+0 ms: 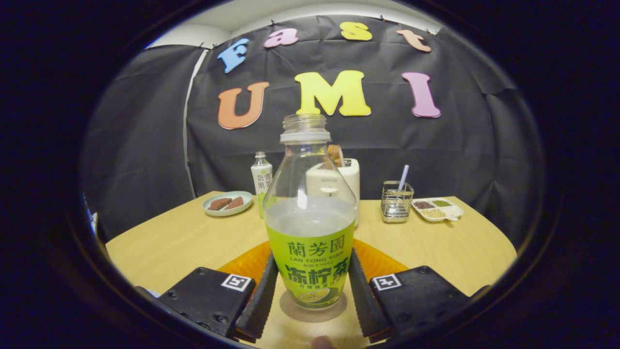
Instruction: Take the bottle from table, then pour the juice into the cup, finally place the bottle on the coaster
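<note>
Tool (pixel 313 295): both black fingers (pixel 259 300) stand on either side of the lower body of the bottle (pixel 310 228), each pad flat against the green label, so the tool is clamped on the bottle. A square coded marker sits on each finger block.

Bottle: upright, clear plastic, cap off, neck open. It holds pale cloudy juice to roughly the shoulder of the label. Its base appears to meet the surface (pixel 169 242), with a round shadow or mark directly beneath it; whether it is fully seated or slightly raised cannot be told.

Immediately behind the bottle's base, an orange round coaster (pixel 244 264) lies flat on the surface, showing on both sides of the bottle.

Beyond the bottle, partly seen through its clear upper half, stands a white container (pixel 351 177) with a brown item at its top; its exact kind cannot be told.

Left of it, a second, smaller bottle (pixel 261 179) with a white label stands upright. Further left lies a pale green dish (pixel 227 203) carrying two brown pieces.

To the right, a wire holder (pixel 396 201) contains a striped straw (pixel 403 177). Just beside that, a white divided tray (pixel 438 210) holds separate portions of small grains or beans.
</note>
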Demonstrator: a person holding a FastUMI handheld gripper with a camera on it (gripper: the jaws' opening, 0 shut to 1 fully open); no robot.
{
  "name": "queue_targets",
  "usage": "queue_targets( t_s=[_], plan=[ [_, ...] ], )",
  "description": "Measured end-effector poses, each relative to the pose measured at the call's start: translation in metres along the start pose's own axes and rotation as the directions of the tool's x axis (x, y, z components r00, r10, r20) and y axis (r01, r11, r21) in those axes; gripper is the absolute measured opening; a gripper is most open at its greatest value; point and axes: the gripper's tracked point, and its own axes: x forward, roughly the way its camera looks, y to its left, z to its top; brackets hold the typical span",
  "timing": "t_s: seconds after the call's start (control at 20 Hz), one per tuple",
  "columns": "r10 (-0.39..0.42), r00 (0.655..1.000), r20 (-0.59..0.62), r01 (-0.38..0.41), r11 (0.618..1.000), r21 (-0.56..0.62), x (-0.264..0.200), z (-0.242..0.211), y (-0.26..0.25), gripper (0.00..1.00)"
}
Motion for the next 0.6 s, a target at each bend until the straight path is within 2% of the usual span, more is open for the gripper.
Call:
queue_targets(
  t_s=[0.6],
  plan=[
    [-0.007, 1.000, -0.008, 0.007, 1.000, -0.003, 0.013, -0.021, 0.002, 0.80]
  ],
)
